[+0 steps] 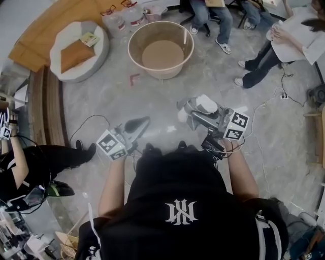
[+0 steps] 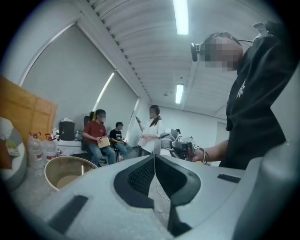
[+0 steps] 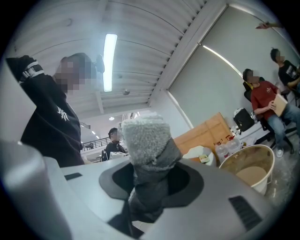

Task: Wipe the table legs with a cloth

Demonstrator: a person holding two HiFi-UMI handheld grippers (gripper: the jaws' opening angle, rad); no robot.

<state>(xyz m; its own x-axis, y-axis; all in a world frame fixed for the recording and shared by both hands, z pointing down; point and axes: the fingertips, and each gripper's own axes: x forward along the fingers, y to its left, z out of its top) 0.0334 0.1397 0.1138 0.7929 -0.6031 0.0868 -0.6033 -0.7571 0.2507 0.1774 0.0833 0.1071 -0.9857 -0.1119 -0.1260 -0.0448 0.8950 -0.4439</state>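
Note:
In the head view I hold both grippers out in front of my black shirt, above a grey floor. My right gripper [image 1: 192,112] is shut on a grey-and-white cloth [image 1: 204,103]. The right gripper view shows that cloth [image 3: 147,150] bunched upright between the jaws of the right gripper [image 3: 151,183]. My left gripper [image 1: 136,125] points forward. Seen in the left gripper view, the left gripper [image 2: 153,161] has its dark pads pressed together with nothing between them. A round tan tub-like piece [image 1: 161,46] stands on the floor ahead. No table legs show in any view.
A white round seat [image 1: 81,48] with an orange cushion lies at the far left, with water bottles [image 1: 124,15] near it. People sit and stand along the top and right [image 1: 284,45]. Cables [image 1: 264,109] run across the floor at the right. Another person [image 1: 30,162] is at my left.

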